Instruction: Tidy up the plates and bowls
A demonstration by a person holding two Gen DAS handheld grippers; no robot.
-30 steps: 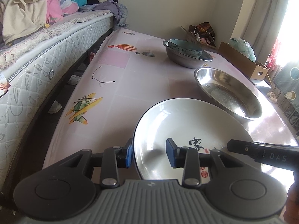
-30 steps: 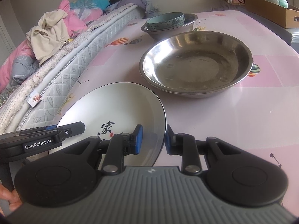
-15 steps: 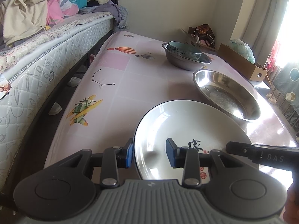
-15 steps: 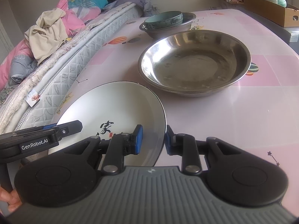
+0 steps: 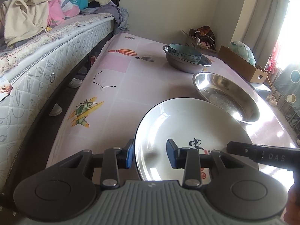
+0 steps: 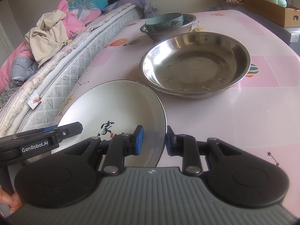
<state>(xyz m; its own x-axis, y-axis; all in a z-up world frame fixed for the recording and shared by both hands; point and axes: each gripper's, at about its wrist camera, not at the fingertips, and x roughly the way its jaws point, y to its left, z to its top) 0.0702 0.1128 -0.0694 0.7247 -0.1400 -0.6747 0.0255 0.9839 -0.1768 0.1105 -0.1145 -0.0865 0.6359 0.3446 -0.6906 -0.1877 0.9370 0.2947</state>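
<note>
A white plate (image 5: 187, 123) (image 6: 112, 103) with a black character painted on it is held between both grippers over the near end of the pink table (image 5: 121, 93). My left gripper (image 5: 150, 153) is shut on its left rim, and my right gripper (image 6: 153, 140) is shut on its right rim. Just beyond the plate sits a wide steel pan (image 5: 225, 93) (image 6: 195, 69), empty. Farther back a teal bowl (image 5: 183, 53) (image 6: 164, 21) rests inside a steel bowl (image 5: 185, 65) (image 6: 168, 32).
A bed (image 5: 46, 65) piled with clothes runs along the table's left side, with a dark gap and shoes between them. A cardboard box (image 5: 241, 65) (image 6: 270, 9) stands off the far right edge. A hand (image 6: 9, 202) shows at the lower left.
</note>
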